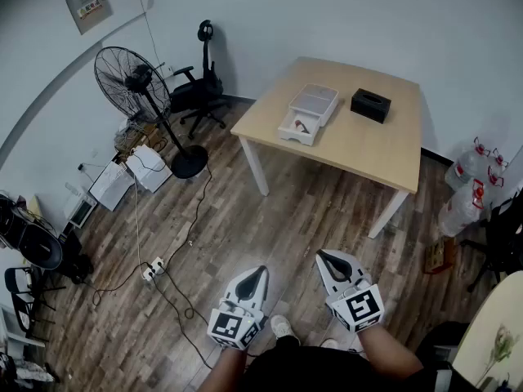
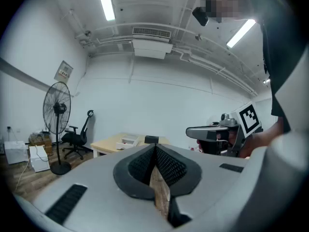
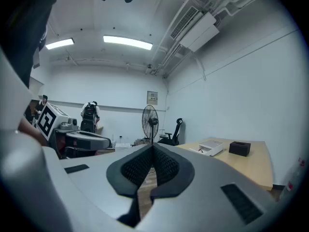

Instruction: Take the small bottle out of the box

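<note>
Far off, one surface (image 1: 384, 149) carries one white box (image 1: 313, 104) and one black box (image 1: 370, 104); my left gripper (image 1: 259, 271) and right gripper (image 1: 325, 256) are clenched, empty.

Box contents: in the head view, the white box (image 1: 308, 113) on the table (image 1: 392, 149) held a small dark and red shape (image 1: 301, 126) in its open front part, too small to tell whether it was a bottle.
Box from the grippers: tiny in both gripper views, its inside out of sight.
Black box (image 1: 370, 104): too small to tell its kind.
Wall panel (image 1: 88, 6): its print was too small to read.
Person: only a forearm (image 1: 384, 351) and dark torso showed, cut off by the bottom edge.
Pale round tabletop (image 1: 494, 341): cut off by the bottom right corner.
Black chair (image 1: 24, 243): cut off by the left edge.
</note>
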### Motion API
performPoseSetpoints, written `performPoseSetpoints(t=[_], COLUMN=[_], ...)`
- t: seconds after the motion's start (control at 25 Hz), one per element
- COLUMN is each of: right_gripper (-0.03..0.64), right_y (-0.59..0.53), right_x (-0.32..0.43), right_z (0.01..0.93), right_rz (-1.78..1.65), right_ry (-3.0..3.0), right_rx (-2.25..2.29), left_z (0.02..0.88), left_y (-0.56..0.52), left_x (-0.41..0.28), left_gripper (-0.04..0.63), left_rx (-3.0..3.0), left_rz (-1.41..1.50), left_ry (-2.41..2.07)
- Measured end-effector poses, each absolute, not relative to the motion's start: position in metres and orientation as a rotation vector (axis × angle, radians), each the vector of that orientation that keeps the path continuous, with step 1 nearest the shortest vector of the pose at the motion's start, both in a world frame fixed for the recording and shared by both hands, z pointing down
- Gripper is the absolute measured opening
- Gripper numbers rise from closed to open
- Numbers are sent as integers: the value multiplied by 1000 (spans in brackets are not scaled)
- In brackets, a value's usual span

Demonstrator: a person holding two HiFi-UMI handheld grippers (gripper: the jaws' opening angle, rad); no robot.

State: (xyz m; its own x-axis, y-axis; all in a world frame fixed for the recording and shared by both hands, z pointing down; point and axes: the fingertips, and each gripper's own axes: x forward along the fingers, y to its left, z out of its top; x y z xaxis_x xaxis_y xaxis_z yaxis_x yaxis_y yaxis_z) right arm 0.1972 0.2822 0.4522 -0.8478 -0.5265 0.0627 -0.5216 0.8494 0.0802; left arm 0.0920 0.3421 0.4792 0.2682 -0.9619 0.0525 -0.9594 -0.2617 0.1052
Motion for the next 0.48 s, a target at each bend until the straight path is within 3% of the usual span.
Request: performPoseSetpoints(t=[0.48], right_gripper=[11], right_y=[290], right_x=[187], right_z=[444], right_rz=[-146], right_ry=[-2959], right_rx=[868], left_z=[475], left_y=[350], left_x=[79], left_gripper=[12], left_rx=[2421], left_rz=[-48], left_ry=[-1850])
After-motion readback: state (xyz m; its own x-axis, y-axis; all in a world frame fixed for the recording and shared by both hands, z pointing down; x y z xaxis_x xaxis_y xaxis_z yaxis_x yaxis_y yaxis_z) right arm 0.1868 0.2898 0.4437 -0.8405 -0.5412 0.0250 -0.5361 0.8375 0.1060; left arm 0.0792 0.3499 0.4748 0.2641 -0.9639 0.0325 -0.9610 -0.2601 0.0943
